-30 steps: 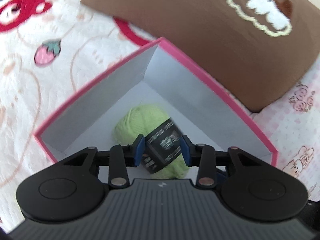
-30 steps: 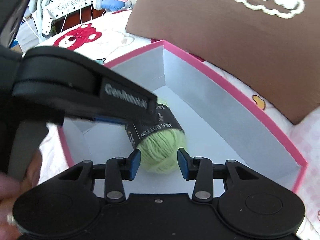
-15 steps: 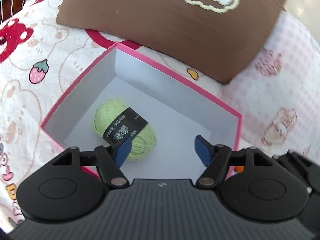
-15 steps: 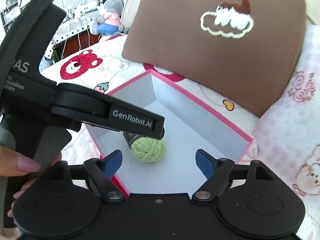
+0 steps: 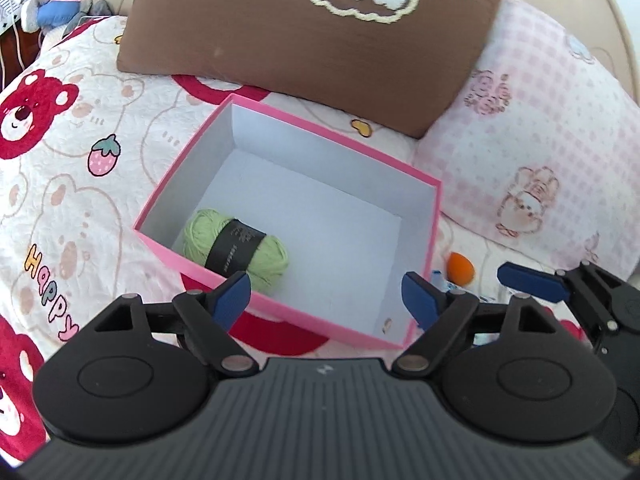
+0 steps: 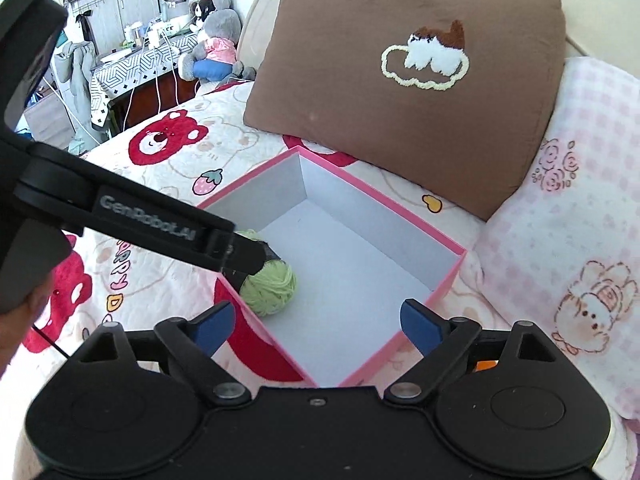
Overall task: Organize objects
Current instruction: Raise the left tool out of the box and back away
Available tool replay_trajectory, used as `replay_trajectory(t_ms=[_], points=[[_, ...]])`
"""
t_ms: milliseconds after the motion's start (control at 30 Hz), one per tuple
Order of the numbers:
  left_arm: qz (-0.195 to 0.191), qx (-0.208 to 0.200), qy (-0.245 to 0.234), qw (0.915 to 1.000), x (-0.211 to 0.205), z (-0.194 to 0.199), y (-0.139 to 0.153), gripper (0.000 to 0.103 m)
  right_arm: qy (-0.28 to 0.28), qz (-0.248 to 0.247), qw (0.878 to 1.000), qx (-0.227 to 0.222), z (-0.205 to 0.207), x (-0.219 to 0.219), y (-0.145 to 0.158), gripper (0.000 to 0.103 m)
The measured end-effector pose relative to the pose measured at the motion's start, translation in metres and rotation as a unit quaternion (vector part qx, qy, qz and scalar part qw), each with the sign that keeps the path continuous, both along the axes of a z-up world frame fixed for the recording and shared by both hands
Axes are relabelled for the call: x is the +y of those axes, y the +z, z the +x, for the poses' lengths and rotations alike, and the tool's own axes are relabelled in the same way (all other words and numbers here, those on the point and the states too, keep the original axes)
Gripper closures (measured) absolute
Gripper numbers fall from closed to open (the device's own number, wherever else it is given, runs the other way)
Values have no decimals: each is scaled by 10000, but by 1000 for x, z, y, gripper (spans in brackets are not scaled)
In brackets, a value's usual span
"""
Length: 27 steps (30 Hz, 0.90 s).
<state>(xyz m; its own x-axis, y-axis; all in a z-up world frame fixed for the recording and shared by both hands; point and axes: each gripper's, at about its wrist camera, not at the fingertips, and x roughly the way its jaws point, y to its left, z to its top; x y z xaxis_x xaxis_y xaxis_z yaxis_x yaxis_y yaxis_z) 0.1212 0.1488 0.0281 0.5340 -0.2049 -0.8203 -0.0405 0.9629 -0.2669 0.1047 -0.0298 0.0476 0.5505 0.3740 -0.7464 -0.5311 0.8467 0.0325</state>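
A light-green yarn ball with a black paper band lies on the white floor of an open pink box, near its left corner. My left gripper hangs above the box's near edge, its jaws opening wide with nothing between them. In the right wrist view the yarn ball is partly hidden behind the left gripper's black arm. My right gripper hovers over the near corner of the pink box, its jaws also opening, with only empty air between them.
The box rests on a bedspread printed with red bears. A brown cushion and a pink checked pillow lie behind it. A small orange thing sits right of the box. A plush toy and a cluttered desk stand far left.
Both grippers have let go of the yarn ball, spread their jaws and risen back out of the box. The ball now lies free on the box floor.
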Motion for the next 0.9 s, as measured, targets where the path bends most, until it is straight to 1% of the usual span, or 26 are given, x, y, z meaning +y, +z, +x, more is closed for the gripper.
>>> replay_trajectory(t_ms=[100, 200, 267, 333, 500, 600, 733, 900], points=[[-36, -21, -101, 9999, -3, -11, 12, 20, -3, 2, 10000, -3, -8, -10, 8, 10], [-101, -109, -226, 9996, -6, -22, 24, 13, -40, 24, 10000, -61, -19, -22, 18, 9], [-228, -226, -306, 9990, -7, -31, 32, 6, 69, -7, 10000, -71, -26, -29, 25, 9], [-262, -289, -356, 9986, -9, -38, 39, 5, 185, -40, 9997, -166, -36, -36, 31, 9], [-153, -304, -538, 9980, -15, -57, 48, 3, 101, 13, 9996, -257, -57, -54, 42, 9], [-41, -316, -757, 9966, -23, -70, 50, 2, -55, 82, 9996, -258, -65, -65, 46, 6], [166, -375, -1247, 9913, -42, -87, 49, 2, -351, 12, 9988, -350, -78, -77, 49, 5], [308, -277, -1636, 9857, -61, -104, 45, 2, -421, 20, 9985, -341, -93, -91, 49, 5]])
